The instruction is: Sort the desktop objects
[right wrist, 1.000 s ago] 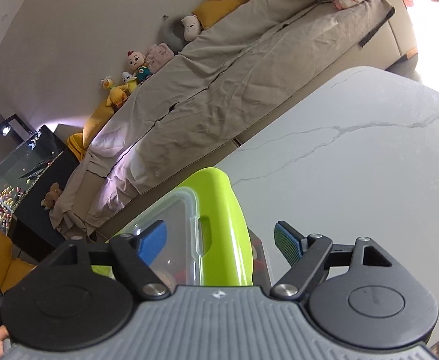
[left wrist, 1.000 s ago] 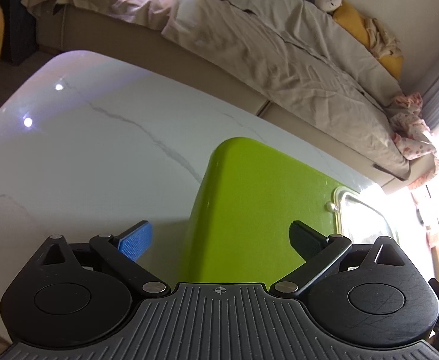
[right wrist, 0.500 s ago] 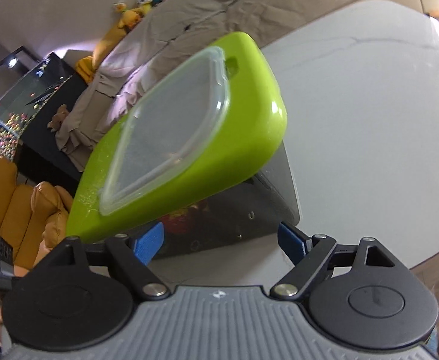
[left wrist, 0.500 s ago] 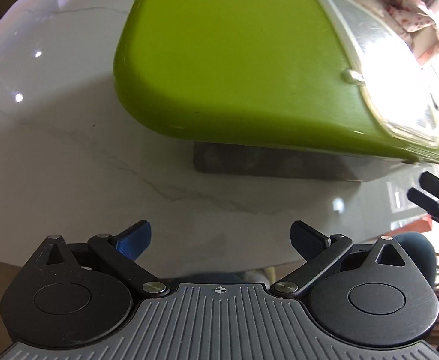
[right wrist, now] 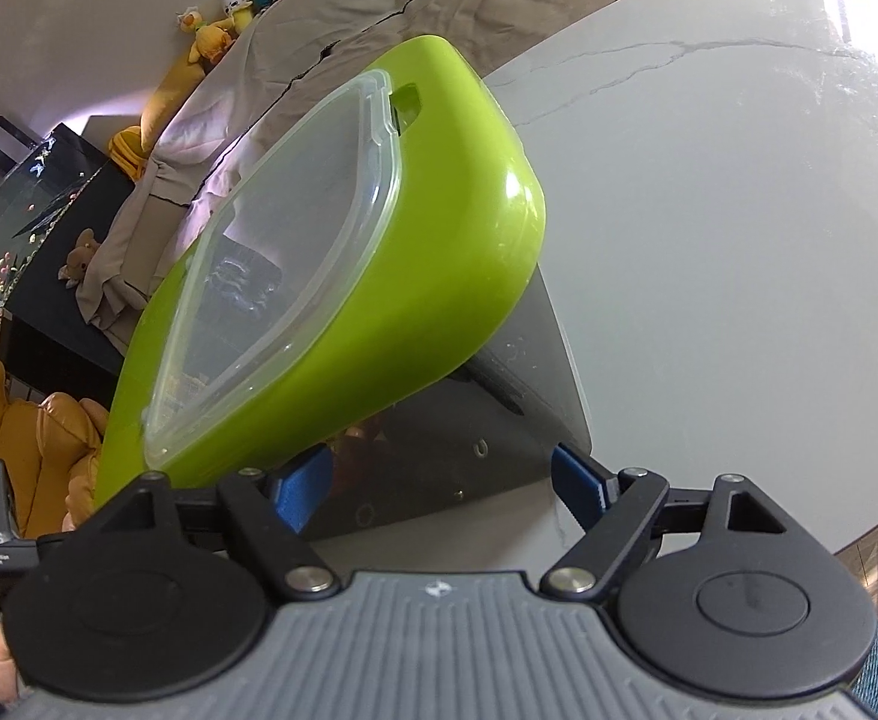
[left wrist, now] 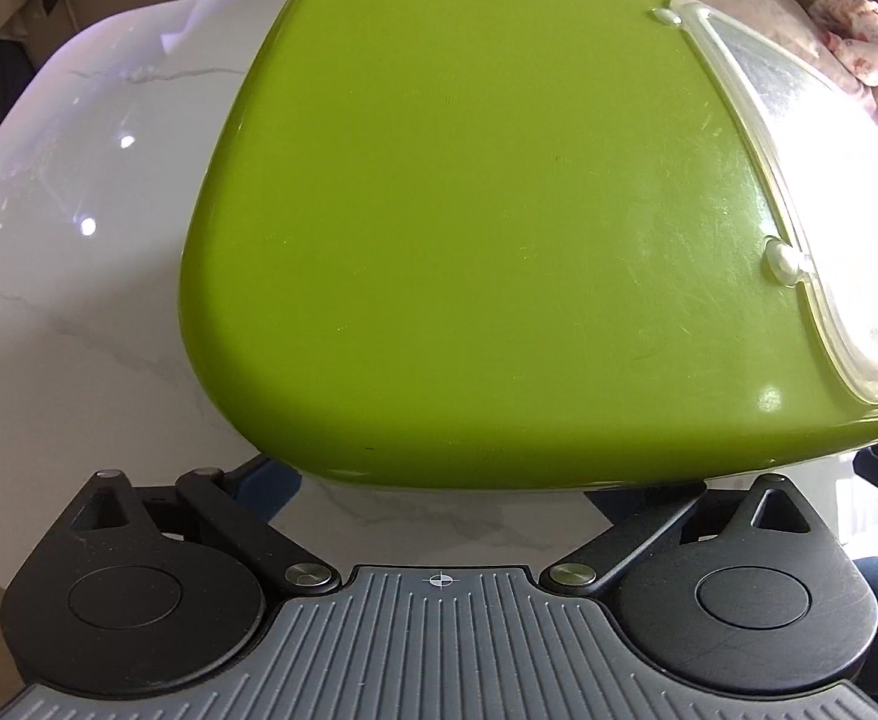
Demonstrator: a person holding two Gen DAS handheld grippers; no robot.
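The white marble tabletop (right wrist: 739,228) fills most of what I see, its far edge running along a sofa draped in a beige sheet (right wrist: 439,6). On it, toward the near edge, a dark grey box (right wrist: 499,420) sits with its bright green lid (left wrist: 469,228) raised and tilted on edge over it; the lid carries a clear plastic window (right wrist: 282,252). From my left side the lid's smooth green back looms right in front of me, hiding the box almost entirely. My right gripper (right wrist: 448,489) is over the near edge of the tabletop, its blue-padded fingers wide apart with the box's near wall beyond them, and the jaws are closing a little with nothing pressed between the pads. My left gripper (left wrist: 475,480) also stands wide apart just under the lid's lower rim; its right fingertip is hidden behind the lid, so I cannot tell whether it touches.
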